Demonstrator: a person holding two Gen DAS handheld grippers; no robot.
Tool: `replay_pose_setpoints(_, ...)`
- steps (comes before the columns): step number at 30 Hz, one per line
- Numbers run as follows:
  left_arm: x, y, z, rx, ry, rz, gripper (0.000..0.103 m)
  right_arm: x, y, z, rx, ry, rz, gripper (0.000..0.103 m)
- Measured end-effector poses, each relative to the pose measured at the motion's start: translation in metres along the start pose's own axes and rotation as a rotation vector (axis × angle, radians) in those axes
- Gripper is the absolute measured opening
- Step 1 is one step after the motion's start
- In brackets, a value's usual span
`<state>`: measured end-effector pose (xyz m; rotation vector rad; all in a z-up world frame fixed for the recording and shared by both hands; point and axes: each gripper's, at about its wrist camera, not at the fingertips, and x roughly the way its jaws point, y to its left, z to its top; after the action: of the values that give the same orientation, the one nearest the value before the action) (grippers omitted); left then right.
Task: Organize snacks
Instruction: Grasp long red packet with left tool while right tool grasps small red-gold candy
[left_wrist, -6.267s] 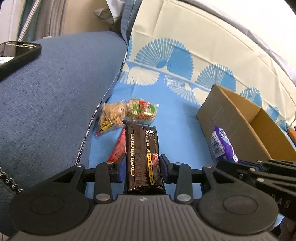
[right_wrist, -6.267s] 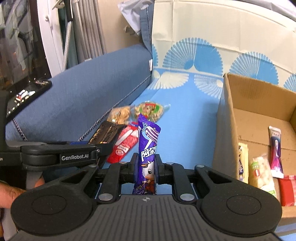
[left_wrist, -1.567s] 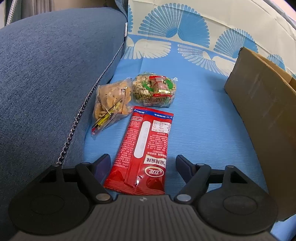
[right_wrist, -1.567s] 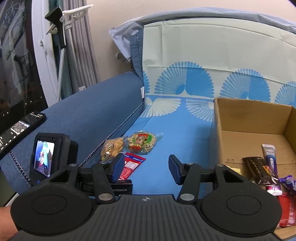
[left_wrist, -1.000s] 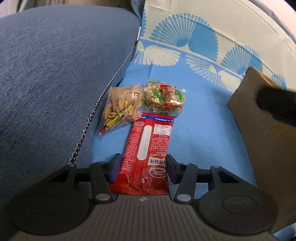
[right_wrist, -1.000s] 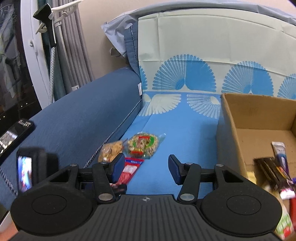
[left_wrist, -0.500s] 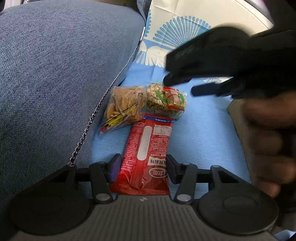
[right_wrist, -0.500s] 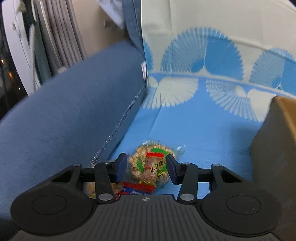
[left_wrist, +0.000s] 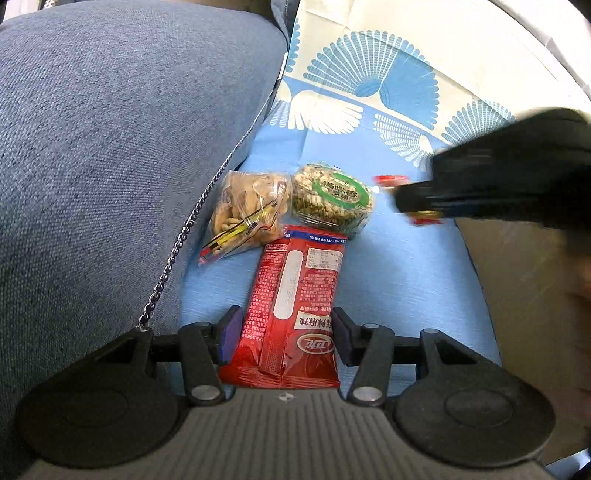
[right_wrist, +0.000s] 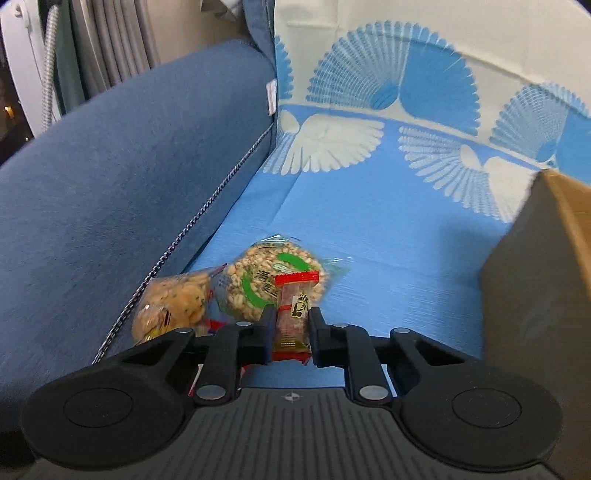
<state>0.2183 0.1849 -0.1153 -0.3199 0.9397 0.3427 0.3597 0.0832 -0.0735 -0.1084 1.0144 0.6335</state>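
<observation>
Right wrist view: right tongs (right_wrist: 292, 336), jaws just closed, clamp a small glossy red-ended packet (right_wrist: 293, 314) above the blue cloth (right_wrist: 388, 258). Left tongs (left_wrist: 284, 334) pinch a flat crinkly red wrapper (left_wrist: 295, 295). Beyond lie a round puffed-grain cake (left_wrist: 332, 199) and a clear bag (left_wrist: 247, 214); a cardboard box (right_wrist: 539, 295) stands to the right.

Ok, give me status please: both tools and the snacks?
Right tool just closed, shut on small red-ended snack. Left tool around red packet, pads at its edges. Round cake and cracker bag remain. Nothing blocking.
</observation>
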Motion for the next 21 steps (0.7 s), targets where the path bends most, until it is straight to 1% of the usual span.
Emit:
replay_pose_setpoints(3, 0.0, 0.0, 0.0, 0.001, 0.001, -0.001, 0.056, -0.034, -0.01, -0.009, 0.017, -0.029, 0.012, 0.019)
replay_pose_setpoints(6, -0.001, 0.001, 0.002, 0.0, 0.002, -0.012, 0.056, -0.075, -0.016, -0.026, 0.017, -0.049, 0.021, 0.019)
replay_pose_setpoints(10, -0.006, 0.0, 0.0, 0.003, -0.002, -0.046, 0.055, -0.122, -0.021, -0.054, 0.036, -0.041, 0.042, 0.019)
replay_pose_setpoints(12, -0.01, 0.0, 0.0, 0.003, -0.003, -0.057, 0.055, -0.139, -0.022, -0.07, 0.057, -0.03, 0.066, 0.019)
replay_pose_setpoints(14, -0.013, 0.001, -0.001, 0.002, 0.01, -0.064, 0.055, -0.147, -0.022, -0.084, 0.075, -0.029, 0.092, 0.019)
replay_pose_setpoints(16, -0.017, 0.001, -0.003, 0.008, 0.035, -0.074, 0.055, -0.146, -0.018, -0.097, 0.069, -0.028, 0.103, 0.019)
replay_pose_setpoints(18, -0.023, 0.002, -0.005, 0.009, 0.071, -0.085, 0.055, -0.137, -0.015, -0.11, 0.059, -0.003, 0.096, 0.019)
replay_pose_setpoints(21, -0.038, 0.003, -0.011, 0.024, 0.09, -0.106, 0.055, -0.12, -0.009, -0.126, 0.028, 0.052, 0.092, 0.019)
